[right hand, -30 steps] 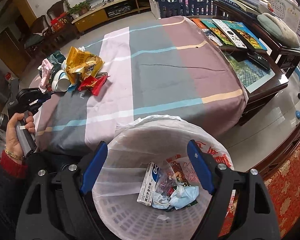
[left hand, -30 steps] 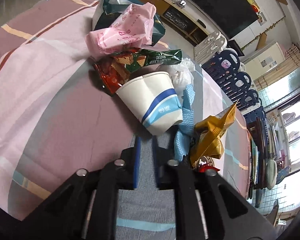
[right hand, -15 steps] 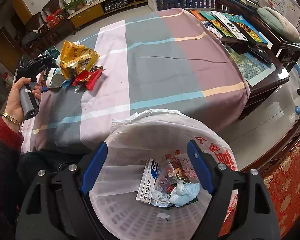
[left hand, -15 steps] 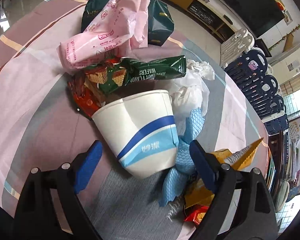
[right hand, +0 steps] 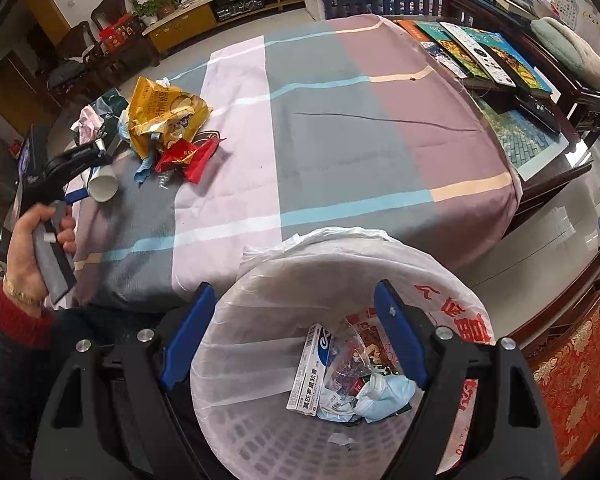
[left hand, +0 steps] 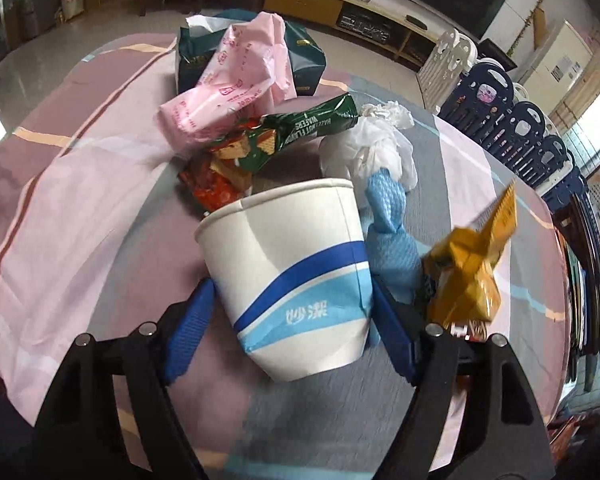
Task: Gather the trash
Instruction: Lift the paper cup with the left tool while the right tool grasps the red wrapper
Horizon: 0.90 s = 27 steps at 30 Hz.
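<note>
A white paper cup with blue bands (left hand: 300,280) lies on its side on the striped tablecloth (left hand: 80,208). My left gripper (left hand: 292,332) is open, its blue fingers on either side of the cup's base; contact is unclear. Around the cup lie a pink bag (left hand: 228,88), a green wafer wrapper (left hand: 300,128), a blue cloth (left hand: 392,232) and a gold wrapper (left hand: 472,264). My right gripper (right hand: 292,340) is open and empty above a white lined trash bin (right hand: 260,360). The right wrist view shows the cup (right hand: 104,186) and the left gripper (right hand: 88,176) too.
The bin holds a toothpaste box (right hand: 310,368) and crumpled wrappers. Red wrappers (right hand: 188,156) lie by the pile. Books (right hand: 480,52) cover a side table at the right. Blue chairs (left hand: 520,120) stand behind the table.
My left gripper opened from shut and moved forward until its fingers straddle the cup. The right gripper stayed open over the bin.
</note>
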Each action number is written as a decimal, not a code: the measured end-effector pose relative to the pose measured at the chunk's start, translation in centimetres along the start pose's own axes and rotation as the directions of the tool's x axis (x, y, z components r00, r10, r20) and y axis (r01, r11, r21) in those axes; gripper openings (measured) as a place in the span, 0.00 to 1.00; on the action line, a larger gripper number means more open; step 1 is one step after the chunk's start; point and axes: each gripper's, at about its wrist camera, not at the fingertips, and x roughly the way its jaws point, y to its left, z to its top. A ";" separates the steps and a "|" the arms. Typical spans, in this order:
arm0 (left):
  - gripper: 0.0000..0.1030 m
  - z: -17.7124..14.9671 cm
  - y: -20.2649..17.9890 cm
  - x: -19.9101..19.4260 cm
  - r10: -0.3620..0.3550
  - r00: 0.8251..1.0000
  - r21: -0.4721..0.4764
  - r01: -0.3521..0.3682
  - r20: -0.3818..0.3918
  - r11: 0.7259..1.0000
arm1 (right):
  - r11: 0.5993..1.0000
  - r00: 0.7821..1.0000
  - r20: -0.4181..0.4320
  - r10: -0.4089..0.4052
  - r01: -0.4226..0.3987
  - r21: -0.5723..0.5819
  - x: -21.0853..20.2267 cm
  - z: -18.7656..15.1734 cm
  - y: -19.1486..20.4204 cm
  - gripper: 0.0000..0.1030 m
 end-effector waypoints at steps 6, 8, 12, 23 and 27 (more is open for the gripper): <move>0.76 -5.7 3.2 -2.9 -0.043 0.998 0.030 0.044 -0.053 0.999 | 0.997 0.998 0.059 0.018 -0.013 -0.071 1.7 2.4 3.8 0.78; 0.76 -7.2 4.0 -3.2 -0.073 0.994 0.017 0.075 -0.082 0.997 | 0.995 0.996 0.077 0.045 -0.038 -0.091 3.0 3.7 5.6 0.78; 0.77 -8.0 3.9 -3.3 -0.116 0.990 0.033 0.118 -0.075 0.992 | 0.990 0.993 0.089 0.080 -0.069 -0.121 6.5 7.1 8.9 0.78; 0.77 -8.3 3.4 -2.3 -0.112 0.990 0.048 0.116 -0.088 0.992 | 0.947 0.998 0.027 -0.058 0.064 -0.315 15.9 12.5 13.9 0.78; 0.77 -8.3 3.4 -2.3 -0.113 0.990 0.046 0.118 -0.089 0.992 | 0.953 0.999 -0.032 -0.024 0.013 -0.304 16.6 11.9 13.5 0.77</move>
